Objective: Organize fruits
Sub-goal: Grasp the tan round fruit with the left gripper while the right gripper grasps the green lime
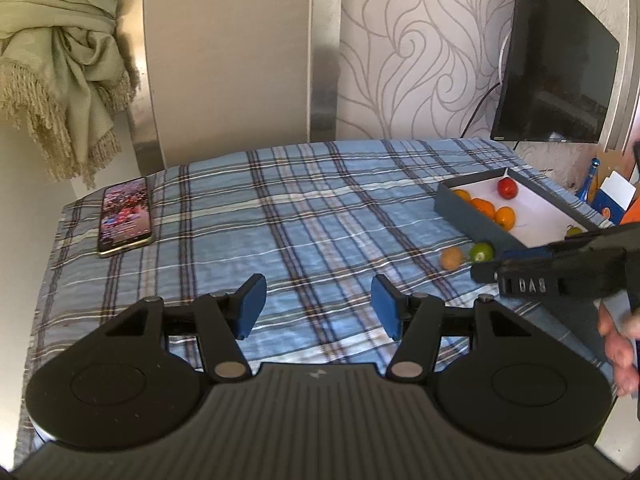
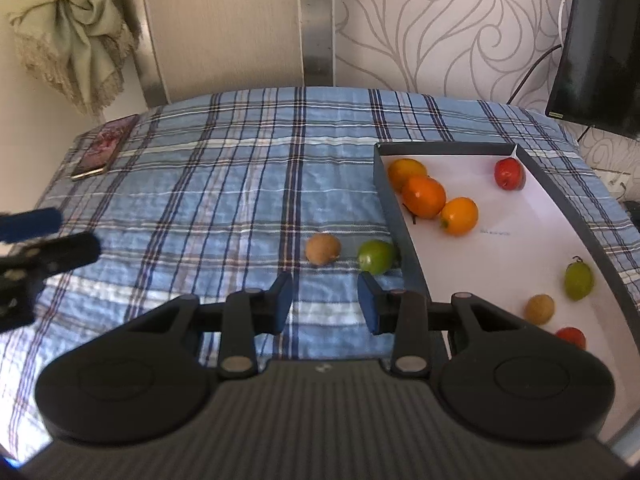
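Observation:
A dark-walled box (image 2: 390, 200) (image 1: 472, 220) with a white floor lies on the plaid cloth and holds three orange fruits (image 2: 424, 196), red fruits (image 2: 508, 174), a green one (image 2: 578, 280) and a brown one (image 2: 540, 309). Outside its left wall, on the cloth, lie a green lime (image 2: 376, 257) (image 1: 481, 252) and a brown round fruit (image 2: 323, 249) (image 1: 452, 258). My right gripper (image 2: 325, 301) hovers just short of these two, open, nothing between its blue pads. My left gripper (image 1: 319, 306) stands open over bare cloth, well left of the fruit.
A phone (image 1: 125, 216) (image 2: 105, 147) lies on the far left of the cloth-covered table (image 1: 280, 216). A dark screen (image 1: 556, 80) stands against the patterned wall at back right. A knotted curtain (image 1: 68, 60) hangs at the back left. A hand (image 1: 620, 344) shows at the right.

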